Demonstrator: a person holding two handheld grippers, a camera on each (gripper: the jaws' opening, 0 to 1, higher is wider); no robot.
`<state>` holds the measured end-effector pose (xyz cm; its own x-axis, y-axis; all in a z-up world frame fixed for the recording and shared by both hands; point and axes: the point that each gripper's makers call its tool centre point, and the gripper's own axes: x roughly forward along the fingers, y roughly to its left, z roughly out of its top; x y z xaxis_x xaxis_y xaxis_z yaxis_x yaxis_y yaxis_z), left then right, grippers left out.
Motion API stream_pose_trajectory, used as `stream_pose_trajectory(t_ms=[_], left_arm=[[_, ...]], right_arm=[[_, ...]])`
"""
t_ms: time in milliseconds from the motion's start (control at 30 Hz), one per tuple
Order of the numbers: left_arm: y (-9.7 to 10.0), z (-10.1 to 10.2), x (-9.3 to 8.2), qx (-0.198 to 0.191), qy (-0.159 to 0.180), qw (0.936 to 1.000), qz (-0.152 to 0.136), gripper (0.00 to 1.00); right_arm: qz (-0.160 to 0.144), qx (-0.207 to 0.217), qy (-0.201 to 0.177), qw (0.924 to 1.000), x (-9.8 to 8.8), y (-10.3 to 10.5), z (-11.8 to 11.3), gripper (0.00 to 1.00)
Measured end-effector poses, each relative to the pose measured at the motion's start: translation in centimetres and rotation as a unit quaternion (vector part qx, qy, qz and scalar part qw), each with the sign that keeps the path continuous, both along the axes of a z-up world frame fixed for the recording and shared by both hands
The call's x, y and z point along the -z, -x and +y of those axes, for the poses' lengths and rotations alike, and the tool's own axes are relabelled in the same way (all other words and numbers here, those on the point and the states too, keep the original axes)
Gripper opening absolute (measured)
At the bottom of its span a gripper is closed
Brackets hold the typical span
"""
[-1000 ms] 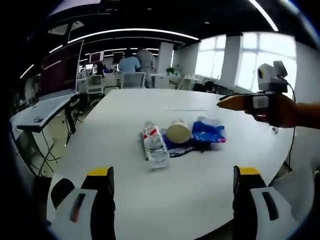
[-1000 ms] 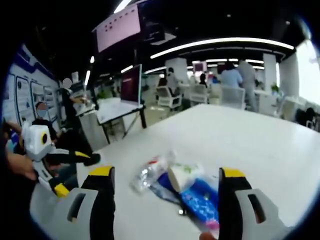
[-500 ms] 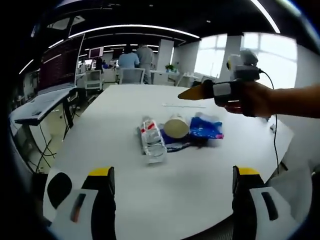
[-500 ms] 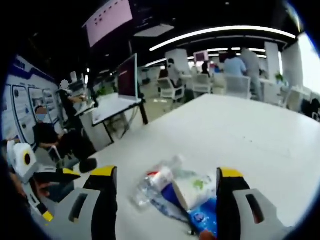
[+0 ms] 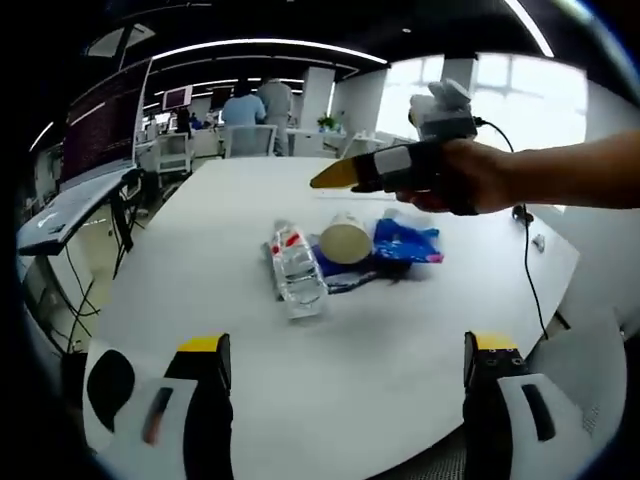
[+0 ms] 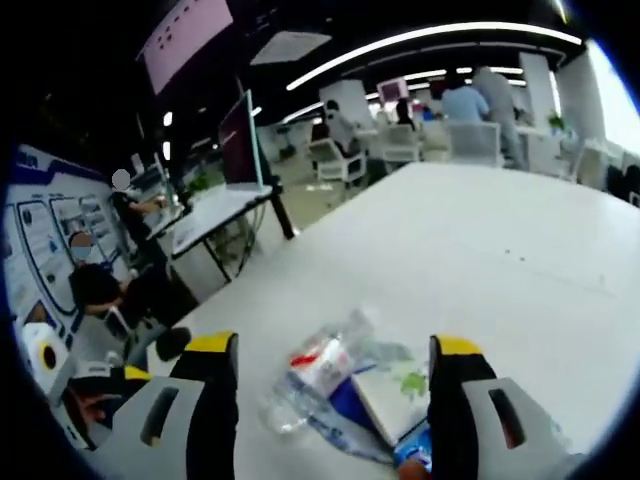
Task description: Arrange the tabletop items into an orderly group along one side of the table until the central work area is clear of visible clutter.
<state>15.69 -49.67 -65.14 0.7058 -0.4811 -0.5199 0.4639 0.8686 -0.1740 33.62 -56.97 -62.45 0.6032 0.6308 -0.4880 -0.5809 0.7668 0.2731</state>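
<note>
Clear crushed plastic forms the bottle (image 5: 296,270), with a red-and-white label, lying on its side near the middle of the white table (image 5: 380,360). Touching it at 3 o'clock in the left gripper view is a paper cup (image 5: 346,239) on its side, its round end facing the camera, and at 3 o'clock of the cup, touching it, a blue wrapper (image 5: 405,241) with a pink edge. A dark blue film shows under the cup and bottle.

In the right gripper view the right gripper (image 6: 328,395) frames this pile: the bottle (image 6: 315,368) lies between its spread jaws and the cup (image 6: 390,393) lies against the jaw at 3 o'clock; nothing is clamped. The left gripper (image 5: 340,405) hangs near the table's edge at 6 o'clock of the pile, jaws wide apart and bare.

At 12 o'clock of the pile, a hand (image 5: 455,178) holds the right gripper above the table.
</note>
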Motion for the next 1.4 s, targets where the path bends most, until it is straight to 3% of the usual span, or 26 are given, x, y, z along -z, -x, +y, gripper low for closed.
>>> stream_pose_trajectory(t_ms=[267, 567, 833, 1133, 1267, 1400], left_arm=[[-2.0, -0.2, -0.1, -0.021, 0.031, 0.9993, 0.005, 0.94], [-4.9, -1.3, 0.8, -0.028, 0.06, 0.9976, 0.02, 0.92], [-6.8, -1.6, 1.1, -0.049, 0.091, 0.9943, 0.026, 0.88], [-8.9, -1.8, 1.3, -0.053, 0.1, 0.9934, 0.016, 0.79], [-9.3, -1.7, 2.0, -0.063, 0.107, 0.992, 0.025, 0.75], [-9.4, -2.0, 2.4, -0.065, 0.108, 0.9917, 0.028, 0.73]], right_arm=[[0.027, -0.002, -0.006, 0.9996, 0.6, -0.5, 0.6, 0.71], [0.084, -0.002, -0.035, 0.9959, 1.7, -1.5, 2.3, 0.7], [0.127, 0.028, -0.069, 0.9892, 2.6, -4.3, 3.0, 0.69], [0.176, 0.055, -0.075, 0.98, 4.4, -6.5, 3.6, 0.67], [0.197, 0.063, -0.075, 0.9756, 5.3, -6.9, 4.0, 0.66], [0.236, 0.088, -0.101, 0.9623, 6.0, -7.2, 4.3, 0.65]])
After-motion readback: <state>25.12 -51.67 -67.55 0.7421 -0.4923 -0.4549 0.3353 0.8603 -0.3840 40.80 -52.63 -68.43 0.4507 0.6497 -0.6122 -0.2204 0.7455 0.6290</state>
